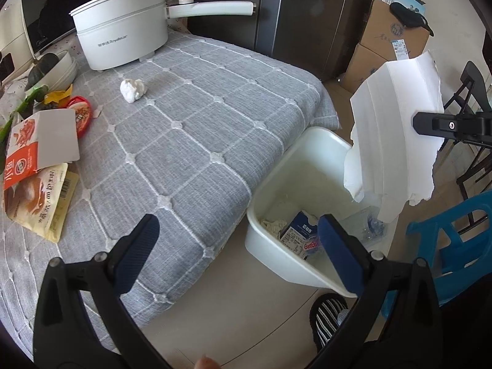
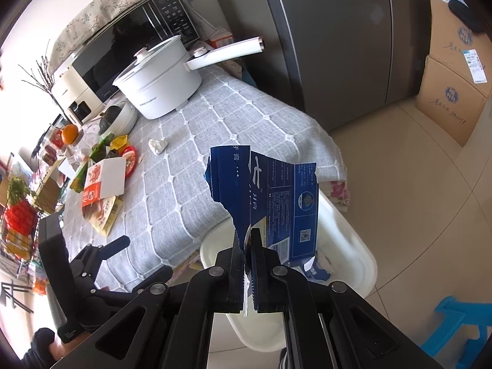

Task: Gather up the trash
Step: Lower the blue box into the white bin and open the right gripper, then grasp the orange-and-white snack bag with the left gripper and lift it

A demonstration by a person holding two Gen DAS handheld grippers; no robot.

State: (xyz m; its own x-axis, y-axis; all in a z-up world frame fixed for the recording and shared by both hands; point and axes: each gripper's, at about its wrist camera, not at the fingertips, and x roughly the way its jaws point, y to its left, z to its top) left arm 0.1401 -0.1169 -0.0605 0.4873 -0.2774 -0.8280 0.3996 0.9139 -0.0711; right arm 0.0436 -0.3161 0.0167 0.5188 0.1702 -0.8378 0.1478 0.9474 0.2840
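Note:
My right gripper [image 2: 248, 240] is shut on a torn blue carton piece [image 2: 276, 196], white on its back [image 1: 396, 141], and holds it above the white bin [image 1: 310, 166] beside the table. The bin [image 2: 353, 246] holds a blue carton [image 1: 299, 233], crumpled paper and clear plastic. My left gripper [image 1: 236, 246] is open and empty over the table's near corner, next to the bin. On the grey tablecloth lie a crumpled white tissue [image 1: 132, 89], an orange-and-white box [image 1: 40, 141], a bread wrapper [image 1: 40, 196] and a red lidded cup [image 1: 81, 112].
A white electric pot [image 1: 123, 37] stands at the back of the table [image 1: 196, 141], with a microwave [image 1: 43, 15] and bowls [image 1: 61, 67] at the left. A fridge [image 1: 307, 15], cardboard boxes [image 1: 387, 43] and a blue stool [image 1: 452, 240] surround the bin.

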